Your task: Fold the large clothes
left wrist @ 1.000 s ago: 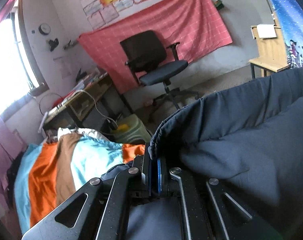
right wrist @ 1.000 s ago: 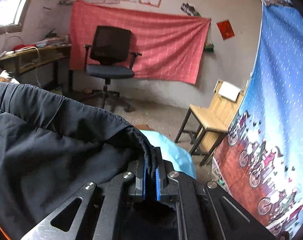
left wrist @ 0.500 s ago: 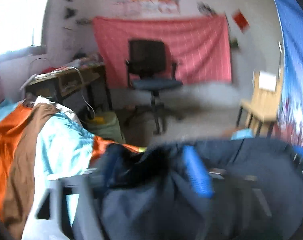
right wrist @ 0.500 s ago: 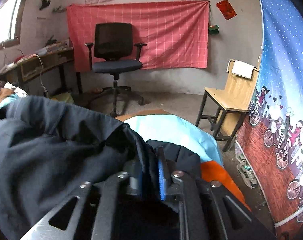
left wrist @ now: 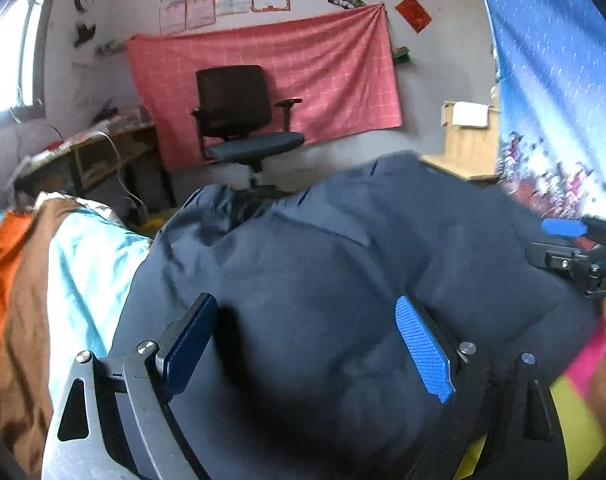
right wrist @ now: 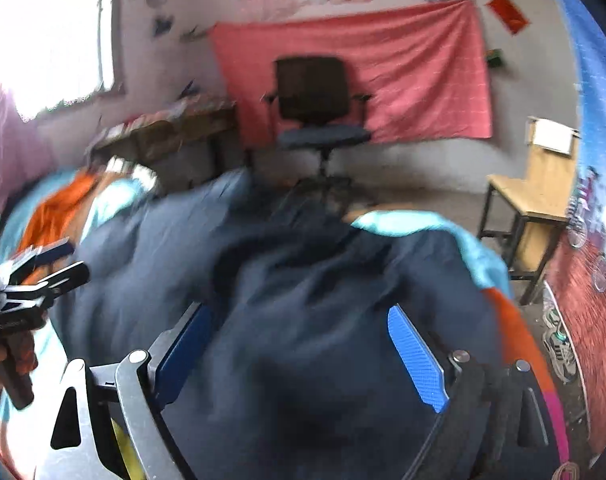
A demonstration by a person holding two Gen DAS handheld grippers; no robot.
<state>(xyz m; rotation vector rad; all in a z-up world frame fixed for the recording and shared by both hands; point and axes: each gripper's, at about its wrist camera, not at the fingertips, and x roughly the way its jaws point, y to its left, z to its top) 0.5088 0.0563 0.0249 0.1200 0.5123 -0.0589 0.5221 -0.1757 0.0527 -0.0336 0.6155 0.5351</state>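
Observation:
A large dark navy garment (left wrist: 343, 264) lies heaped on the striped bed cover, also filling the right wrist view (right wrist: 311, 288). My left gripper (left wrist: 307, 320) hangs over its near part, jaws opening wide, blue pads (left wrist: 423, 344) clear of the cloth. My right gripper (right wrist: 299, 328) stands the same way over the garment's right part, jaws opening, nothing pinched between its pads (right wrist: 415, 356). Each gripper shows at the edge of the other's view: the right one (left wrist: 575, 248), the left one (right wrist: 35, 276).
The bed cover (left wrist: 63, 264) has orange, brown and light blue stripes. Beyond the bed stand a black office chair (left wrist: 243, 120), a cluttered desk (left wrist: 99, 152) and a wooden chair (right wrist: 535, 192). A blue patterned curtain (left wrist: 551, 80) hangs on the right, with shoes (right wrist: 559, 344) on the floor.
Both grippers were shut on the garment's edge and held it up. They have let go and opened wide, dropped lower, and the garment now lies slumped on the bed.

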